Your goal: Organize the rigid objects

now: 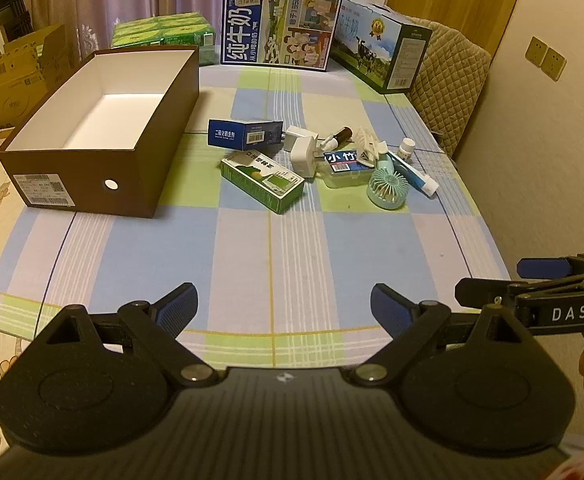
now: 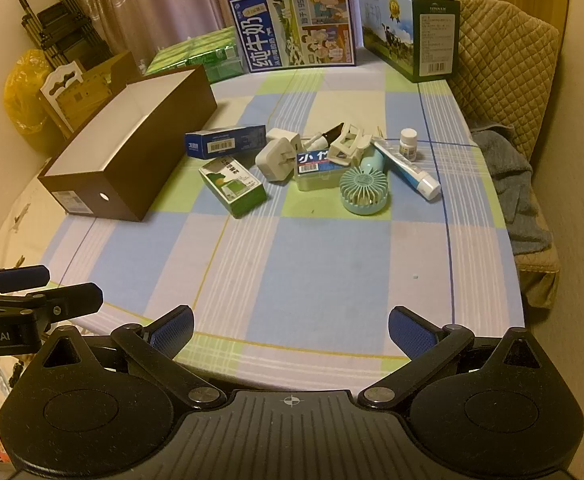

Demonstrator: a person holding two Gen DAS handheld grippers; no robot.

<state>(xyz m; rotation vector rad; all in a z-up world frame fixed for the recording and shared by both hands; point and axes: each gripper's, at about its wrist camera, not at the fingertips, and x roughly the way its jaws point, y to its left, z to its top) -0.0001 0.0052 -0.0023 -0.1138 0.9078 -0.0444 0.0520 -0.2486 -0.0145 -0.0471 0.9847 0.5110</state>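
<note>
An open brown box [image 1: 104,128] with a white inside stands at the left of the table; it also shows in the right wrist view [image 2: 132,148]. A pile of small items lies mid-table: a blue carton [image 1: 244,133], a green carton [image 1: 262,180], a white plug [image 1: 302,150], a clear case with a blue label [image 1: 342,168], a mint hand fan [image 1: 388,188], a tube [image 1: 416,174], a white hair clip [image 2: 350,142], a small pill bottle [image 2: 408,144]. My left gripper [image 1: 282,312] is open and empty near the front edge. My right gripper [image 2: 290,330] is open and empty beside it.
Two milk cartons [image 1: 280,28] [image 1: 380,52] and a green pack [image 1: 164,34] line the far edge. A quilted chair [image 2: 504,64] with a grey cloth [image 2: 512,176] stands at the right. Cardboard boxes [image 1: 16,76] stand left of the table. The checked cloth [image 1: 272,248] lies between grippers and pile.
</note>
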